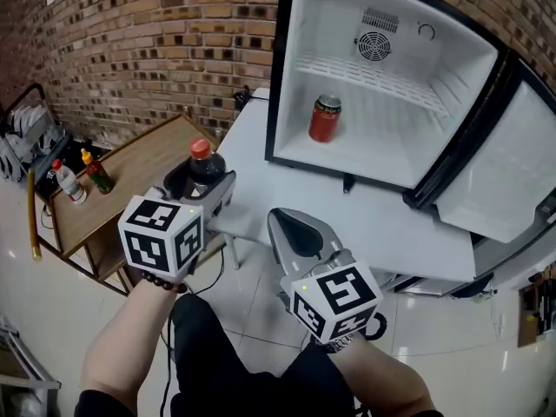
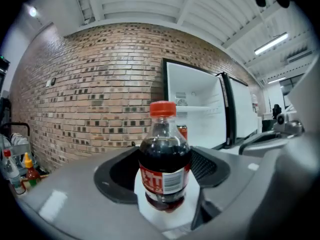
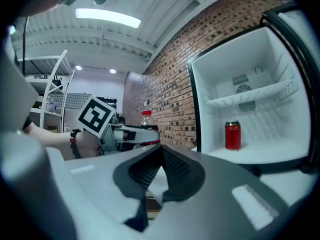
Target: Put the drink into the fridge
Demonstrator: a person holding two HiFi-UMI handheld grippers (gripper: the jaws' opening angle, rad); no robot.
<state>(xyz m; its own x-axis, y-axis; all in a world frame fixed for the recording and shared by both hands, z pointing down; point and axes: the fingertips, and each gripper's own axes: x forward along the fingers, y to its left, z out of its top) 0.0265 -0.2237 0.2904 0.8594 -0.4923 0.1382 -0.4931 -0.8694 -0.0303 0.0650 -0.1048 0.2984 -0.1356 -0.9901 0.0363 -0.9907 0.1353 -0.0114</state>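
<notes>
A cola bottle [image 1: 203, 162] with a red cap stands upright between the jaws of my left gripper [image 1: 205, 183], which is shut on it; in the left gripper view the bottle [image 2: 164, 159] fills the middle. It hangs off the left edge of the white table [image 1: 382, 224]. The small white fridge [image 1: 304, 59] stands open on that table, with a red can [image 1: 325, 117] on its floor. The can [image 3: 232, 135] also shows in the right gripper view. My right gripper [image 1: 287, 220] is shut on nothing, in front of the table and below the fridge.
The fridge door [image 1: 512, 172] is swung open to the right. A low wooden table [image 1: 130, 172] at the left carries two sauce bottles [image 1: 82, 176]. A dish rack [image 1: 26, 133] sits at the far left. A brick wall [image 1: 156, 33] runs behind.
</notes>
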